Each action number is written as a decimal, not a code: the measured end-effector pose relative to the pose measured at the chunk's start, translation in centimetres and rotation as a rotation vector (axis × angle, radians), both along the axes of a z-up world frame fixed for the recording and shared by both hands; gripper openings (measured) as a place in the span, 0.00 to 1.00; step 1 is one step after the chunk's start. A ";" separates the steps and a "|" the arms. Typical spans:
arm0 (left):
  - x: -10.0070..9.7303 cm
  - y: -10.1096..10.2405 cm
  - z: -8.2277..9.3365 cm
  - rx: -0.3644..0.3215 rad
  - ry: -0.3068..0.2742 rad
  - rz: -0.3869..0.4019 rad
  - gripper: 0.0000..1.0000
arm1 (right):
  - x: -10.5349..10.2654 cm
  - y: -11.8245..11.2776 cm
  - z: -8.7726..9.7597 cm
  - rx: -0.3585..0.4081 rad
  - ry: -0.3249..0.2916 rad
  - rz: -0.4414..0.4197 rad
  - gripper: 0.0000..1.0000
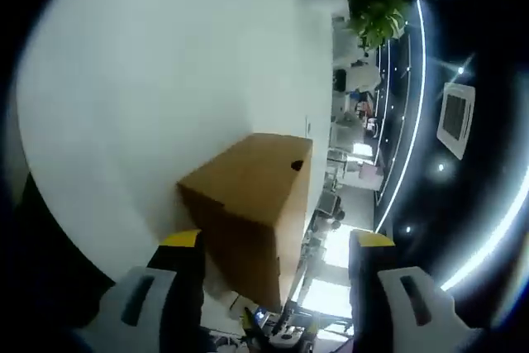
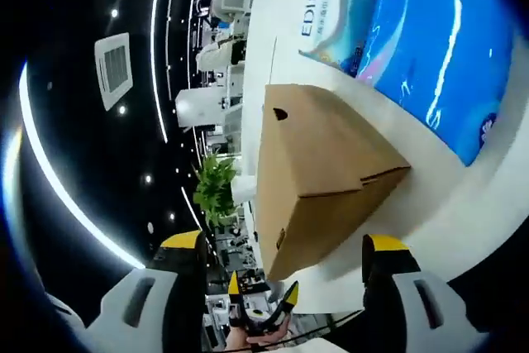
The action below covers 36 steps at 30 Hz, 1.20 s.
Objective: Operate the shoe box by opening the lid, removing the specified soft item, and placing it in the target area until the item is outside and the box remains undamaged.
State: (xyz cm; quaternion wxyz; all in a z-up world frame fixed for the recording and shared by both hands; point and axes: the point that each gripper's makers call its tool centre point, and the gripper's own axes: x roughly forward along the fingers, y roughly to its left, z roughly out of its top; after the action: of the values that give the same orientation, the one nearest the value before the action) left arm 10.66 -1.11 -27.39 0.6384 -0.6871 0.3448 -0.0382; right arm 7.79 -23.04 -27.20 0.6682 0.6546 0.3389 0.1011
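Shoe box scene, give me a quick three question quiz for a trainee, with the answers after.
1. True or false: the box has its lid raised.
2. What lies beyond the box in the right gripper view? A) a blue printed pack B) a red bucket C) a laptop
3. Fill in: both the left gripper and the right gripper have their jaws ____, one on each side of the box.

Key:
1. False; the lid looks closed in both views.
2. A, the blue pack on the white table.
3. Open, with nothing held.
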 end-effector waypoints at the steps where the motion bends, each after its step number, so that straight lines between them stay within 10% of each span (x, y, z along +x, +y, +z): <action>1: -0.1 -0.1 0.0 0.006 -0.001 -0.006 0.72 | 0.0 -0.2 -0.2 -0.011 -0.002 -0.007 0.77; 9: -0.4 0.8 -1.6 0.109 0.009 -0.039 0.73 | -0.3 -0.7 -0.7 0.034 0.025 -0.037 0.68; 36: 0.5 -0.8 -1.7 0.109 -0.083 -0.156 0.43 | 0.1 -1.7 -2.2 0.020 0.061 -0.115 0.39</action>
State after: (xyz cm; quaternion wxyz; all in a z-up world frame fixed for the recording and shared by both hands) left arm 11.15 -1.96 -29.13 0.6835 -0.6204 0.3721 -0.0973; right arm 7.91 -24.72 -29.37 0.6556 0.6824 0.3200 0.0457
